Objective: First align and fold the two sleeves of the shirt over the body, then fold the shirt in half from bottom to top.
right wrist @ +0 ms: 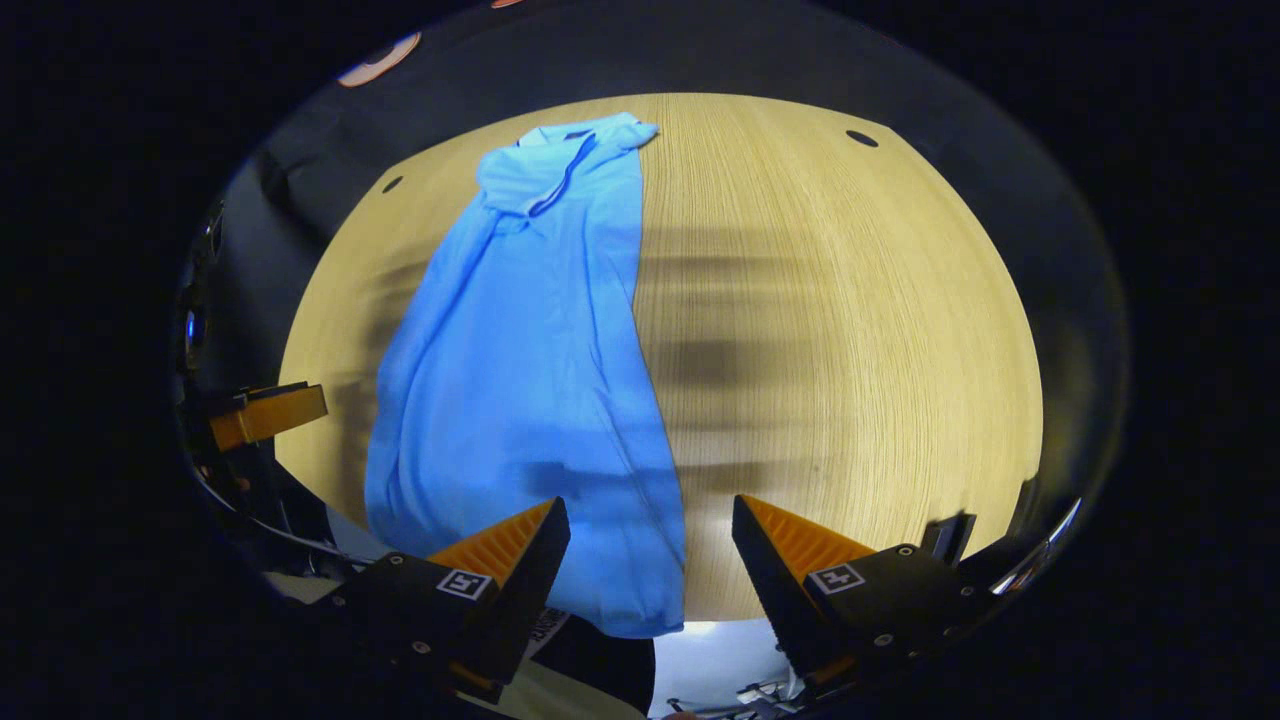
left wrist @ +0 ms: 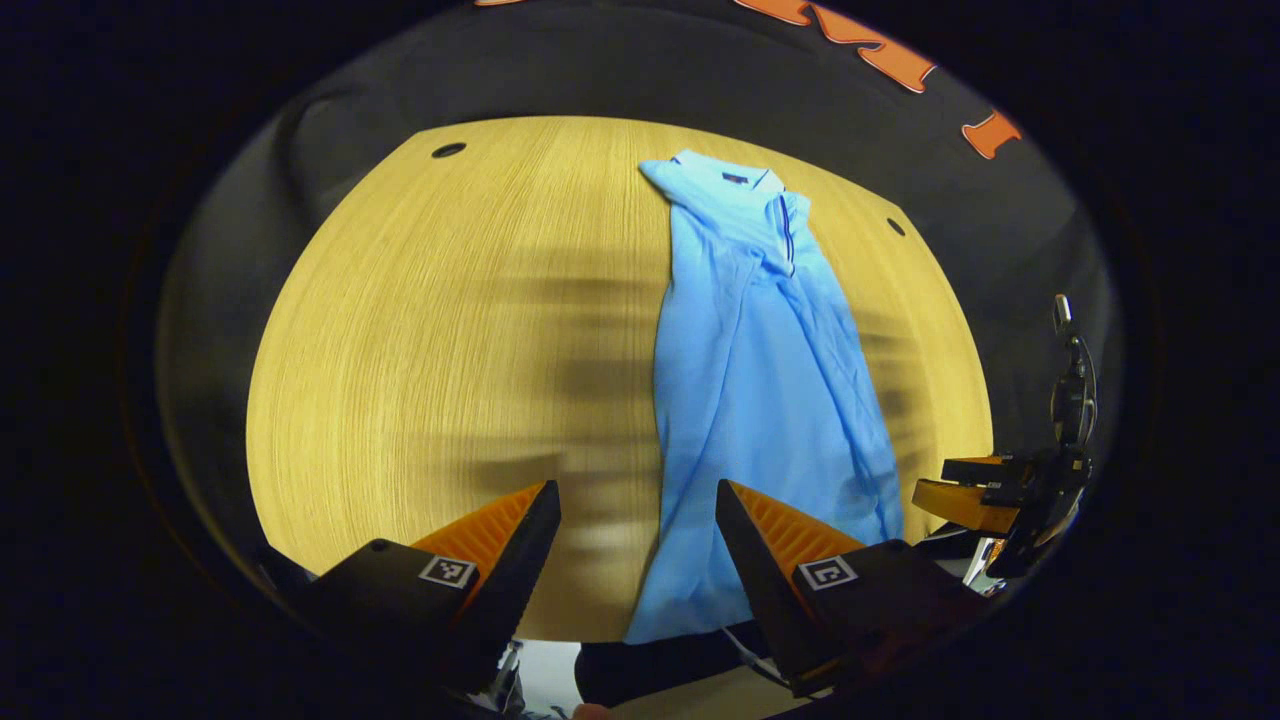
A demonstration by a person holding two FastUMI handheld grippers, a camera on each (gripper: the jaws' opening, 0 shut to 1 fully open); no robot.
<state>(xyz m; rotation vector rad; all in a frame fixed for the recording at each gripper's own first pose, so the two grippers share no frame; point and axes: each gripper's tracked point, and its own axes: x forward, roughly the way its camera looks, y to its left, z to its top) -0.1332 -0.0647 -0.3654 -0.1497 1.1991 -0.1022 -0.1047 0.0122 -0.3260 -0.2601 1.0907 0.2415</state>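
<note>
Nearest, the left gripper (left wrist: 638,520) is hovering with its fingers spread wide and gripping nothing, above the table's (left wrist: 420,350) near edge beside the shirt's hem; the right gripper (right wrist: 650,535) is hanging likewise, fingers wide apart. Beyond them the blue shirt (left wrist: 760,380) is lying lengthwise on the wooden table, folded narrow, its collar (left wrist: 745,180) pointing toward the far edge
</note>
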